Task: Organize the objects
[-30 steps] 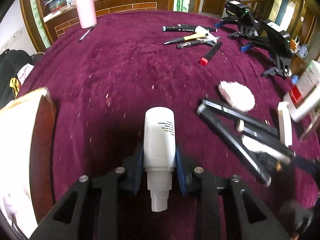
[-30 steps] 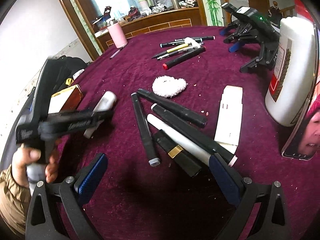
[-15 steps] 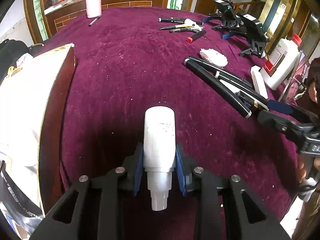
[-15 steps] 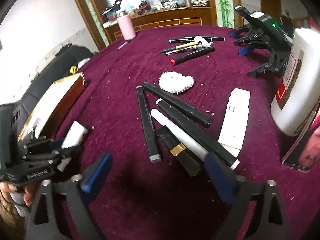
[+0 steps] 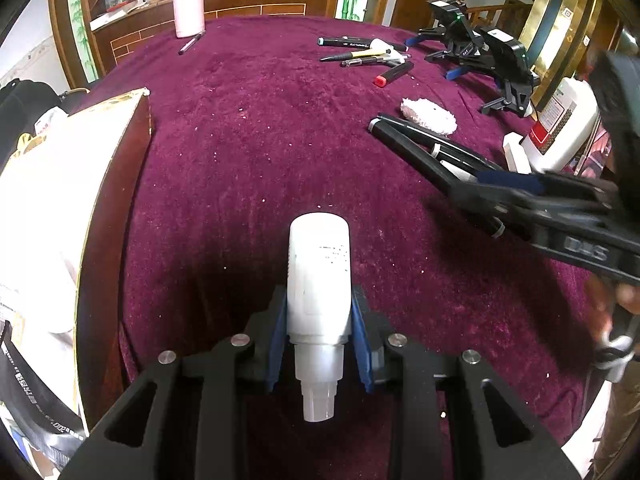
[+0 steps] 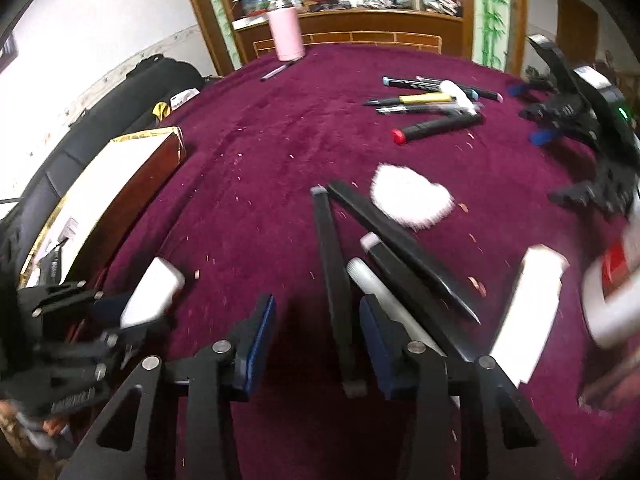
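Note:
My left gripper [image 5: 319, 320] is shut on a small white bottle [image 5: 319, 264], cap end toward the camera, held just above the maroon tablecloth [image 5: 248, 152]. The right wrist view shows that bottle [image 6: 154, 296] at the lower left, beside the open box [image 6: 120, 184]. My right gripper [image 6: 318, 336] hangs low over a cluster of dark markers. Its jaws are closing with one black marker [image 6: 332, 264] lying between them; a gap still shows on the left side of the marker. The left wrist view catches the right gripper [image 5: 532, 196] over those markers [image 5: 424, 148].
A brown box with a white inside [image 5: 52, 208] stands at the left. A white fluffy pad [image 5: 430, 114], a flat white box [image 6: 528, 304] and a large white bottle [image 5: 564, 128] lie on the right. Farther back are loose pens [image 5: 368, 54], spare grippers [image 5: 480, 52] and a pink flask [image 5: 188, 4].
The right gripper's jaws have narrowed from wide apart to either side of one black marker, and it has shifted and rolled. The left gripper first moved the bottle toward the box, then stayed still.

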Motion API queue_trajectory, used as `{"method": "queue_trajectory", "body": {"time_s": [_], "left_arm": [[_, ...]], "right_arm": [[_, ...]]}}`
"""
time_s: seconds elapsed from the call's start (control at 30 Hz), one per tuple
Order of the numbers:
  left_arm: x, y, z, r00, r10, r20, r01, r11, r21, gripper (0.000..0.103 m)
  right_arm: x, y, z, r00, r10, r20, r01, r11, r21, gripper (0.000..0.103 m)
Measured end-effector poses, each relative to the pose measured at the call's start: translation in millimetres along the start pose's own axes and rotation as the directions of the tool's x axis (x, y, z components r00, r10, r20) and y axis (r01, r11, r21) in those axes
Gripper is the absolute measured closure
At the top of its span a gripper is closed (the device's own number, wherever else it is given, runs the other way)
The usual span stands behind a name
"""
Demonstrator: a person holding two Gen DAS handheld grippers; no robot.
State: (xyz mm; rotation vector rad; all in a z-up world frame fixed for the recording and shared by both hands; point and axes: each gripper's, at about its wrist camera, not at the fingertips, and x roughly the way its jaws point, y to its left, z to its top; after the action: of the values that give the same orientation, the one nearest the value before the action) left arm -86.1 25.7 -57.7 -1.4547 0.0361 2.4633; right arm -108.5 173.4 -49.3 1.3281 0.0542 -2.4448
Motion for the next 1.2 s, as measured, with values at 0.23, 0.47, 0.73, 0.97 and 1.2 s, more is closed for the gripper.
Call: {"method": "queue_trajectory", "body": {"time_s": [0.23,0.47,0.73,0.97,1.2], "left_arm": [[0.4,-0.5,0.4,1.0,0.003,0.0,-0.003,1.0,0.0,0.074],[0.2,-0.8,-0.3,1.0,0.003,0.002,-0.003,1.0,0.0,0.074],[0.7,0.2,-0.9,1.0,0.001,0.008,0.0,1.0,-0.007,0.074],[-1.2,4.5,-1.0,1.0,-0.015,0.015,0.016,0.999,-0.045,0.074],[-14.1,6.3,-0.4,0.999,-0.012,0.048,0.014,0.998,-0.053,0.074]], "right_arm": [[25.6,4.5,11.4,0.999,-0.005,-0.036,0.005,1.0,0.003,0.065],[32.7,-0.9,20.1,1.0,-0.021,-0.019,0.022,1.0,0.022,0.082],[31.3,17.2,14.6,0.992,-0.126,-0.011,0.125,0.99,-0.064,0.088],[13.8,15.6,3.2,0.999,-0.033,0.014,0.033,0.999,-0.003,0.088],[-5.7,14.1,0.5,0.998,0.034,0.058,-0.036,0.998,0.046,0.088]]}}
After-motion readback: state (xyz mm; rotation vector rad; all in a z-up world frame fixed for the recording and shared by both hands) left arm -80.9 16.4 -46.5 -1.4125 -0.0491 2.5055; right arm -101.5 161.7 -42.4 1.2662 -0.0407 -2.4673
